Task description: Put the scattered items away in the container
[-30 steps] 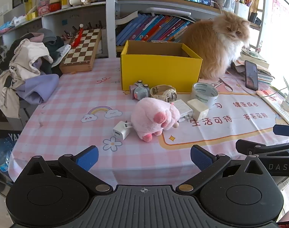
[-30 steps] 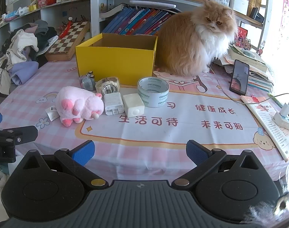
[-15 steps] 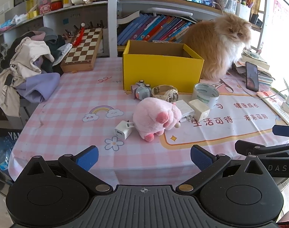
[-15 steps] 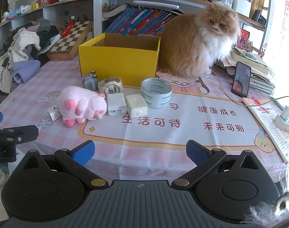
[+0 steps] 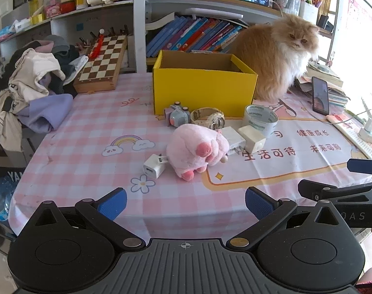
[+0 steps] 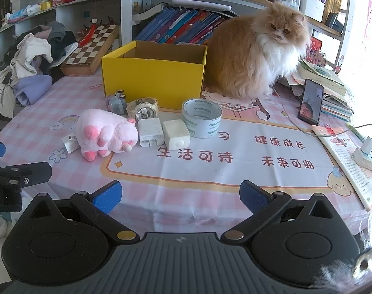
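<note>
Well ahead of both spread grippers' fingers (image 5: 111, 202) lies the pink plush (image 5: 197, 148).

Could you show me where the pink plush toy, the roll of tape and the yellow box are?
pink plush toy (image 5: 194, 144): left wrist view, on its rounded body.
roll of tape (image 6: 202, 118): right wrist view, on its outer wall.
yellow box (image 6: 151, 80): right wrist view, on its front wall.

Yellow box (image 5: 204, 90), pink plush (image 5: 195, 148), pink-checked tablecloth (image 5: 88, 142).

Plush pig (image 5: 195, 149), tape roll (image 5: 260, 120) before box (image 5: 203, 90); cat (image 5: 279, 61) right of box
</note>
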Tool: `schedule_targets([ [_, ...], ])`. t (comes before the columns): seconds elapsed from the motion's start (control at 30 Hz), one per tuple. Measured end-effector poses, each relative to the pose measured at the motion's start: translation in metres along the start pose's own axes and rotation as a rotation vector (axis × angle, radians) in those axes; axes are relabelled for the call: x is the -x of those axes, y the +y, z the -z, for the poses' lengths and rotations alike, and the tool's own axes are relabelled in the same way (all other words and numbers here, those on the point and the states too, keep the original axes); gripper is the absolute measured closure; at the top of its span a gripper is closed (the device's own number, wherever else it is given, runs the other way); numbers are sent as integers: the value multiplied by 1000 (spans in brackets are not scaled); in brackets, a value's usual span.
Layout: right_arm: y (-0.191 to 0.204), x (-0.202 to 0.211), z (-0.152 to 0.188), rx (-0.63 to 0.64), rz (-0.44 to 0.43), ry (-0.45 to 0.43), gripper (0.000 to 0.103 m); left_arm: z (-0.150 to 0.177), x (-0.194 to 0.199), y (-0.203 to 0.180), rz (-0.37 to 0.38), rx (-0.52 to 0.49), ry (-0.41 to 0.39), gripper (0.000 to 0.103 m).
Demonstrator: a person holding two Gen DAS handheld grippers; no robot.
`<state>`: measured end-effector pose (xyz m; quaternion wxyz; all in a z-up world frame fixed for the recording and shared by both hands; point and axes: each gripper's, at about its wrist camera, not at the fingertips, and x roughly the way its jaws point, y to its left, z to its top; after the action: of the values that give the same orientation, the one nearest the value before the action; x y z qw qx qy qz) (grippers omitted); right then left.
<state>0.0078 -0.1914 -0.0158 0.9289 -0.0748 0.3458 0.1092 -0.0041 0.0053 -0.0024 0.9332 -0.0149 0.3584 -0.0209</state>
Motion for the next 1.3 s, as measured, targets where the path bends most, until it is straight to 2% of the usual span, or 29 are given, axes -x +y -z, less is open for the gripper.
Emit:
schedule_targets([
  [0.53,0,-1,0,-6,17,4,0,0,-1,-1,14,-13,11,0],
  [1.1,4,-1,-1,1,-12,14,0,-1,-1,0,11,-21,6,0],
  [1.3,7,-2,-2,2,-42,22,0,-1,-1,-2,3,-59,-2,0],
])
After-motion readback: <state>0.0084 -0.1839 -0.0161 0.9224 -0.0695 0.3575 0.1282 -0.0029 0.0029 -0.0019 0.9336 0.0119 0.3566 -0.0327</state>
